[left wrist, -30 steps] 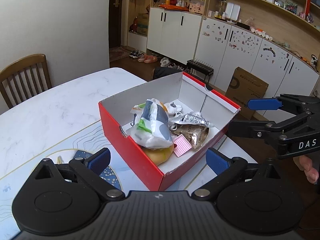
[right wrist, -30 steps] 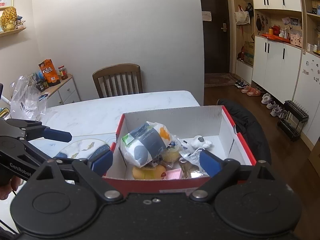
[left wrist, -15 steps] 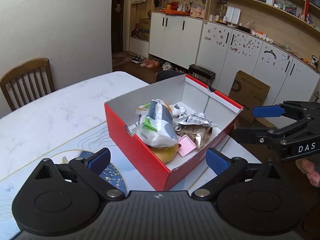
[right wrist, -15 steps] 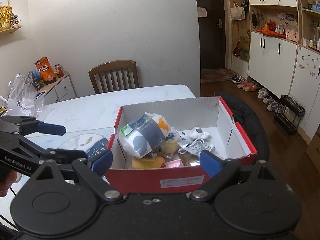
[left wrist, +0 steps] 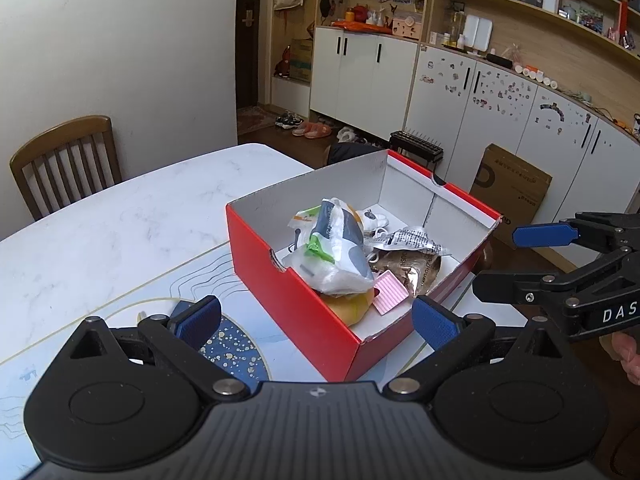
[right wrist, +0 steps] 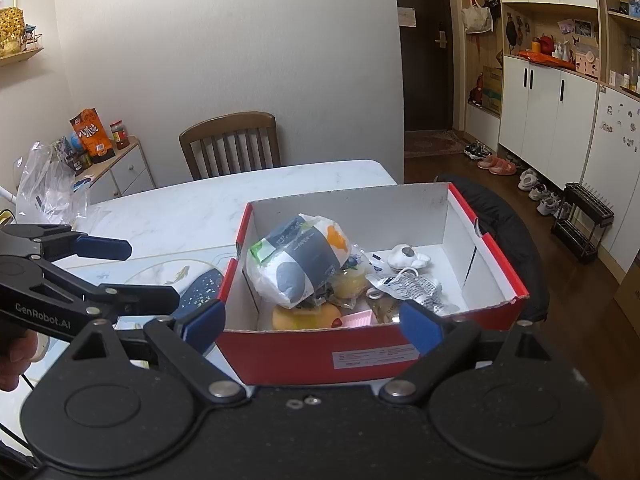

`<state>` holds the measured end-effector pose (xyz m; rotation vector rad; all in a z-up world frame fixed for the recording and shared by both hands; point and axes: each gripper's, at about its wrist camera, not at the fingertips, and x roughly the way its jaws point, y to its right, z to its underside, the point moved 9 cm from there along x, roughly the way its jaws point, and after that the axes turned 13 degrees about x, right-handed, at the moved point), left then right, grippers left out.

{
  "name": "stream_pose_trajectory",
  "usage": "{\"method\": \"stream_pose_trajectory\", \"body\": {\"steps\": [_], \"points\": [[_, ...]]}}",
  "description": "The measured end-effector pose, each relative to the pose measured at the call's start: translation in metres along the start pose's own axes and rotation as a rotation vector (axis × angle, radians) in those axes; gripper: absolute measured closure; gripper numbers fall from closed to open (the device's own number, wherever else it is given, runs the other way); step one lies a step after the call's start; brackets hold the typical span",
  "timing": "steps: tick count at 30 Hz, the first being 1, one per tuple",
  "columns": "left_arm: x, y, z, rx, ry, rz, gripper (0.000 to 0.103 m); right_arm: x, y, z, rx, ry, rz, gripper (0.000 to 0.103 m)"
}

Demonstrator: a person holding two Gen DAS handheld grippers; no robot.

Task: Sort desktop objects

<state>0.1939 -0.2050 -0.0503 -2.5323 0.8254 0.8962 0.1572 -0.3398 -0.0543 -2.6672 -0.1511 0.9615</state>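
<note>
Both the left gripper (left wrist: 316, 320) and right gripper (right wrist: 312, 320) hang with fingers wide and empty just short of the red box (right wrist: 360, 354) on the table (left wrist: 120, 232), stuffed with a white bag (right wrist: 298, 266), what looks like a foil packet (left wrist: 412, 240), wooden chair (right wrist: 232, 144) way behind.

Even soft indoor light, faint shadows, sharp focus, strong fisheye bending at edges

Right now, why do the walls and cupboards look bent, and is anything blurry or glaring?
Left wrist view: fisheye lens bows the cupboards near the edges; red box is sharp and evenly lit, with only soft shadows.
Right wrist view: same bending on the doorway; mild shine on the foil packet, no harsh glare or motion blur.
</note>
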Motion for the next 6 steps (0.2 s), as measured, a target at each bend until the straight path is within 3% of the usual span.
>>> {"method": "stream_pose_trajectory", "body": {"steps": [6], "points": [[-0.0043,-0.0049,0.0046,0.005,0.0,-0.007,0.001,0.0031,-0.0078,0.0031,-0.002,-0.008,0.001,0.009]]}}
